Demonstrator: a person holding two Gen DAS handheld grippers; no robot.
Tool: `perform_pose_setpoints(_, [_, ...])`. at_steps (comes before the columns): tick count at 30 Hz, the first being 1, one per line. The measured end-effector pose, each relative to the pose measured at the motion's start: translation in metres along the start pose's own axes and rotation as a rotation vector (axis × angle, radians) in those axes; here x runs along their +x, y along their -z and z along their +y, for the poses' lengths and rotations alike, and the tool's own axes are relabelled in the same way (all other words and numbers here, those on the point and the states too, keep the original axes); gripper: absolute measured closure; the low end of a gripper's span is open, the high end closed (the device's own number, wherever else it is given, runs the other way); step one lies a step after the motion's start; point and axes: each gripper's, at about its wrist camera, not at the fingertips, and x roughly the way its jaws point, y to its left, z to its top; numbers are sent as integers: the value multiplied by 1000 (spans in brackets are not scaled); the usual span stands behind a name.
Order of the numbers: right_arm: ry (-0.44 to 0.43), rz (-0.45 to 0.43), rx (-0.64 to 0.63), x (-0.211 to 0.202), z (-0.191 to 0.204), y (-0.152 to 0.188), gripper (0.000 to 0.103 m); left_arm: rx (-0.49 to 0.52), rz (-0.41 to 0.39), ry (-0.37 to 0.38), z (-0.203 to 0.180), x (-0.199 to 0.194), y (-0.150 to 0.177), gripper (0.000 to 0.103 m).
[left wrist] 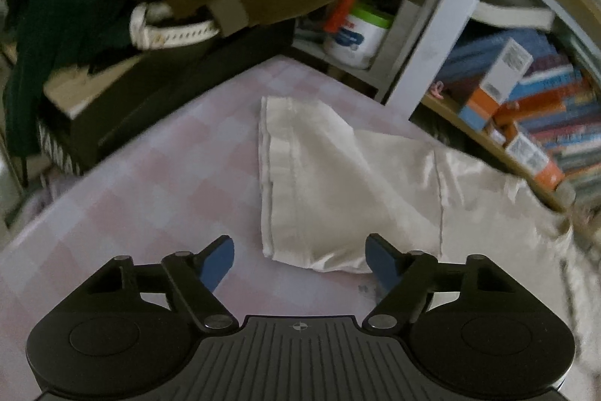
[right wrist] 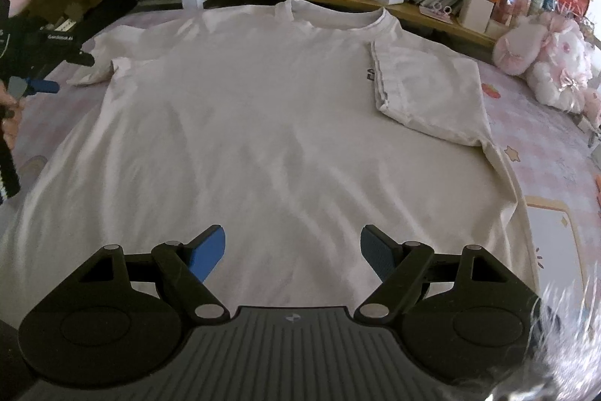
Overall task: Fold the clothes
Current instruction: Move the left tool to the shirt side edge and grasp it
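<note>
Lying flat beyond both spread jaws, white T-shirt (right wrist: pixel 263 108).

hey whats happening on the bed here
A person is folding a white short-sleeved T-shirt spread flat on a pink checked bedsheet. One sleeve is already folded in over the chest; the other sleeve lies out flat. The left gripper hovers open by that sleeve, and the right gripper is open above the hem, holding nothing.
</note>
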Motion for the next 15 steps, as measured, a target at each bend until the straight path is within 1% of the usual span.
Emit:
perform_pose_setpoints(3, [0,4,2,1,-1,0,25,-53,1,11,2,4,-2,40])
perform_pose_setpoints(10, [1,9,17,3,-3,-1,25,-166,-2,30,5,13,-6,44])
perform_pose_setpoints(12, [-1,12,18,4,-3,0,25,-182,-8,29,5,14,-6,45])
perform_pose_setpoints(13, [-2,14,18,4,-3,0,25,-186,-12,24,5,14,-6,47])
perform_pose_setpoints(14, [-3,16,18,5,-4,-1,25,-190,-15,17,6,14,-6,51])
perform_pose_setpoints(15, [-4,18,18,5,-4,-1,25,-190,-19,11,5,14,-6,51])
